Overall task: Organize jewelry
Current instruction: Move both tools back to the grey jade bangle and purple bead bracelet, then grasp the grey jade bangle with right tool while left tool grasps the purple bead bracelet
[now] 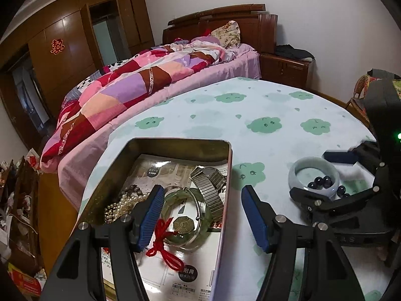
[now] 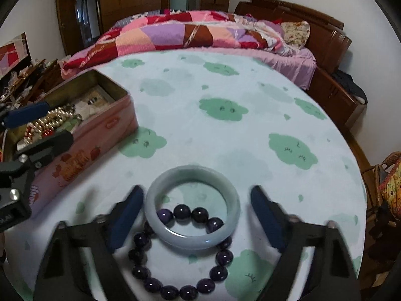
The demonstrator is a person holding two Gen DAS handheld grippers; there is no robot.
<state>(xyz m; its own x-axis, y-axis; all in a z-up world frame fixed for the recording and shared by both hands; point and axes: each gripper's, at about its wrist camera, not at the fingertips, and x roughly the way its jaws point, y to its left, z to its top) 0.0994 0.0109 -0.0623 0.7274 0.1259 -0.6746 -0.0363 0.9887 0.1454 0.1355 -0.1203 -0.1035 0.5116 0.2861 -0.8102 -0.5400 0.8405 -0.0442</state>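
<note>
The left gripper (image 1: 200, 213) stands wide with nothing between its pads: its left finger (image 1: 150, 215) hangs over the open tin (image 1: 175, 143), its right finger outside the tin's right wall. Under that left finger lie a pearl string (image 1: 122, 204), a green bangle (image 1: 185, 215) with a red cord (image 1: 163, 240), and a metal watch (image 1: 210, 188).

Further right, the right gripper (image 2: 196, 215) is spread, pads clear of the pale jade bangle (image 2: 193, 240) lying between them, partly atop a dark bead bracelet (image 2: 175, 288).

White walls (image 1: 313, 12), wooden wardrobe (image 1: 62, 50), bed (image 2: 288, 60) with patchwork quilt (image 1: 130, 85), wicker chair (image 2: 386, 175)
</note>
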